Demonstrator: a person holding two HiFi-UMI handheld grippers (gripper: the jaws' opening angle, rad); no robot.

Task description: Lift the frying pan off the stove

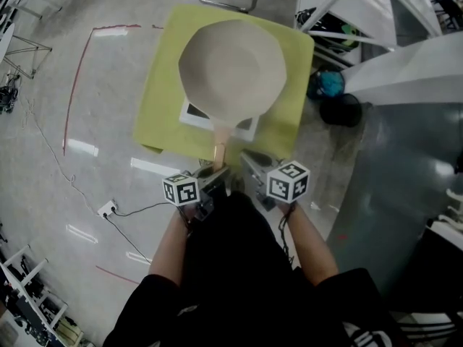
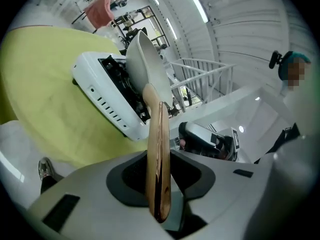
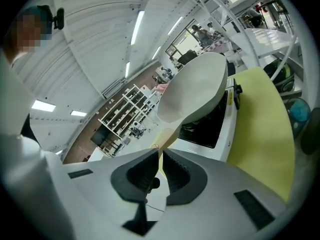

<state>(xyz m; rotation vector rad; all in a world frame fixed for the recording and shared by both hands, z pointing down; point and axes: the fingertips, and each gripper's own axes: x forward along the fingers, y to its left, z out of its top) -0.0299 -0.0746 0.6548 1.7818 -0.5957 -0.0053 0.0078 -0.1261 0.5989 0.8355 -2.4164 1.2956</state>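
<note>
Clamped left gripper (image 1: 215, 175) on the wooden handle (image 2: 157, 149), with right gripper (image 3: 160, 160) shut, empty, alongside. Saw a cream frying pan (image 1: 231, 63) sitting on the stove (image 1: 189, 113).

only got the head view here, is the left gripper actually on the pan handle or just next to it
Observer: It is on it. In the left gripper view the left gripper has its pads pressed against the pan handle.
Operator: and the right one, holding anything
Observer: No. The right gripper has its jaws together with nothing between them; the handle lies just beyond its tips.
Operator: pan off the stove yet
Observer: It doesn't look so. In the right gripper view the pan appears to sit on the stove, with no gap showing.
</note>
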